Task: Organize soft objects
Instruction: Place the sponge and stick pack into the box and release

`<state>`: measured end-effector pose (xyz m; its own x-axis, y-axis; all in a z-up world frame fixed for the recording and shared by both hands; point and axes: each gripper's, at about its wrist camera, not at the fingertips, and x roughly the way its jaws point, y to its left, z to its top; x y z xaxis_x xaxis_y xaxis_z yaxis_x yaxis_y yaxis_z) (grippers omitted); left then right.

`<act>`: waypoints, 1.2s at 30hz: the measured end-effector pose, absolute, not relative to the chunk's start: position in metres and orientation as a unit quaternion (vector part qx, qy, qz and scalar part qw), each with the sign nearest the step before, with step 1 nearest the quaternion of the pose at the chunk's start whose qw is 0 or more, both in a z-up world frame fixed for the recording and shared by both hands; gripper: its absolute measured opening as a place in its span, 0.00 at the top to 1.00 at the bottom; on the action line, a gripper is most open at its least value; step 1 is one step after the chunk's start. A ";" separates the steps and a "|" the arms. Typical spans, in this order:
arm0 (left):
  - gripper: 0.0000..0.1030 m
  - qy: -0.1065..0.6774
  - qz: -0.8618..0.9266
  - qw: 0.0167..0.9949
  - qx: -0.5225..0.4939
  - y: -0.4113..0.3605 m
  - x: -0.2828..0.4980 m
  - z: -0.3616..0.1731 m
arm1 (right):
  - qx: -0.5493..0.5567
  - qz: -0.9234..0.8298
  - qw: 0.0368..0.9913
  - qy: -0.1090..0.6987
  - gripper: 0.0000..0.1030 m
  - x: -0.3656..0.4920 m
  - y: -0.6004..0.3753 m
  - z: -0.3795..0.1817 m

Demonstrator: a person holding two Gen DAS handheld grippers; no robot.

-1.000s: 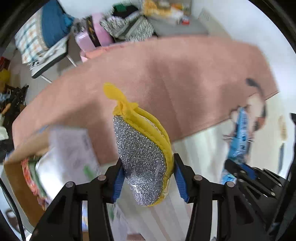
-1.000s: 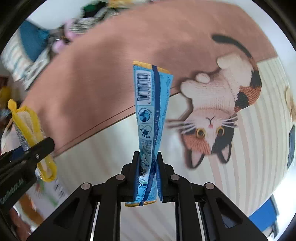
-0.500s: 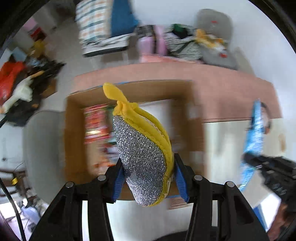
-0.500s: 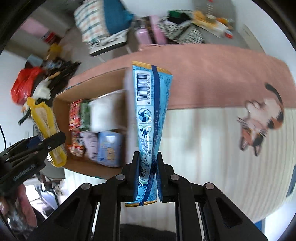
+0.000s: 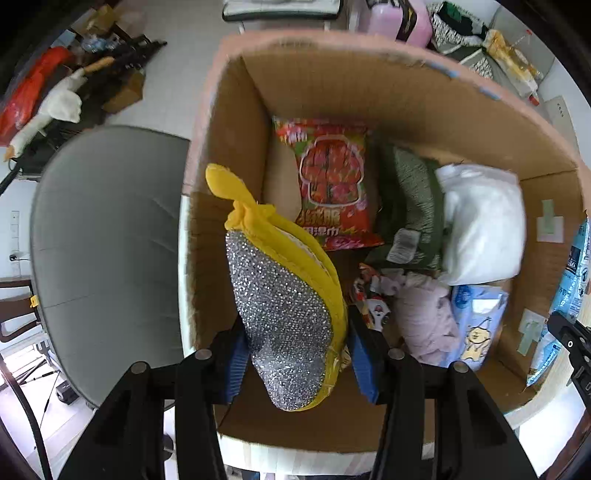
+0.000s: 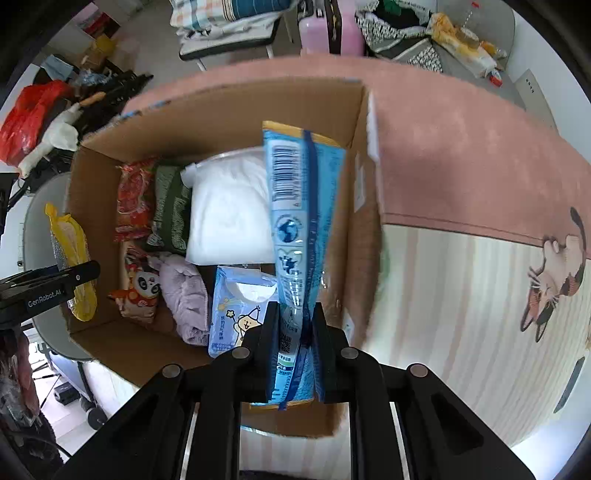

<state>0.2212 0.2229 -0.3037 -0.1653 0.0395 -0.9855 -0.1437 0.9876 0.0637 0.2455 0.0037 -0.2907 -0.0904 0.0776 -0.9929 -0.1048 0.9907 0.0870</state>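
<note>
My left gripper (image 5: pixel 293 349) is shut on a yellow-edged silver scouring pad (image 5: pixel 284 306) and holds it over the left near corner of an open cardboard box (image 5: pixel 332 77). My right gripper (image 6: pixel 295 332) is shut on a blue packet (image 6: pixel 299 221) with a barcode, held upright above the box's right side (image 6: pixel 229 110). The left gripper with the pad also shows at the left of the right wrist view (image 6: pixel 70 273). In the box lie a red snack bag (image 5: pixel 328 184), a green pack (image 5: pixel 410 206), a white pillow-like pack (image 5: pixel 480 221), a pink cloth (image 5: pixel 428 317) and a blue tissue pack (image 5: pixel 476 325).
The box stands at the edge of a pink and striped mat with a cat picture (image 6: pixel 550 280). A grey chair seat (image 5: pixel 107 240) is left of the box. Clutter, bags and a pink case (image 6: pixel 325 33) lie on the floor behind.
Both grippers have swung left from over the mat to above the open box, each still holding its item. The box's contents have come into view.
</note>
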 end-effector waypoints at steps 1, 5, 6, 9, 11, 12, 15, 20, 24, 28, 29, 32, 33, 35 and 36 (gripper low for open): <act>0.55 0.763 0.072 0.641 -0.032 0.227 0.222 -0.309 | -0.012 0.065 0.673 0.736 0.84 0.245 0.005 -0.295; 0.52 0.773 0.068 0.629 -0.043 0.228 0.223 -0.329 | -0.028 0.055 0.660 0.749 0.81 0.246 0.011 -0.313; 0.52 0.777 0.066 0.624 -0.046 0.230 0.223 -0.331 | -0.035 0.052 0.656 0.752 0.78 0.245 0.013 -0.316; 0.36 0.780 0.059 0.620 -0.067 0.234 0.218 -0.334 | -0.035 0.060 0.652 0.755 0.32 0.245 0.018 -0.319; 0.23 0.769 0.053 0.632 -0.073 0.234 0.214 -0.329 | -0.025 0.067 0.651 0.755 0.21 0.243 0.022 -0.317; 0.22 0.766 0.054 0.636 -0.075 0.235 0.213 -0.326 | -0.029 0.062 0.655 0.752 0.16 0.242 0.024 -0.314; 0.06 0.756 0.049 0.648 -0.077 0.229 0.207 -0.318 | -0.034 0.058 0.663 0.746 0.07 0.239 0.030 -0.308; 0.03 0.737 0.056 0.670 -0.069 0.218 0.196 -0.300 | -0.032 0.050 0.675 0.736 0.00 0.232 0.032 -0.297; 0.03 0.724 0.062 0.683 -0.073 0.212 0.185 -0.290 | -0.023 0.040 0.682 0.730 0.00 0.222 0.026 -0.292; 0.03 0.705 0.073 0.702 -0.067 0.203 0.172 -0.273 | -0.015 0.027 0.698 0.715 0.00 0.208 0.014 -0.279; 0.03 0.699 0.074 0.708 -0.063 0.206 0.171 -0.265 | -0.012 0.027 0.703 0.711 0.00 0.204 0.010 -0.274; 0.03 0.675 0.076 0.732 -0.050 0.195 0.158 -0.238 | -0.010 0.024 0.719 0.695 0.00 0.192 0.004 -0.255; 0.03 0.668 0.074 0.738 -0.048 0.193 0.155 -0.230 | -0.012 0.022 0.725 0.689 0.00 0.188 0.002 -0.247; 0.03 0.654 0.073 0.752 -0.045 0.187 0.145 -0.213 | -0.009 0.022 0.739 0.673 0.00 0.178 -0.001 -0.226; 0.03 0.647 0.070 0.758 -0.044 0.182 0.139 -0.200 | -0.008 0.022 0.746 0.665 0.00 0.173 -0.003 -0.215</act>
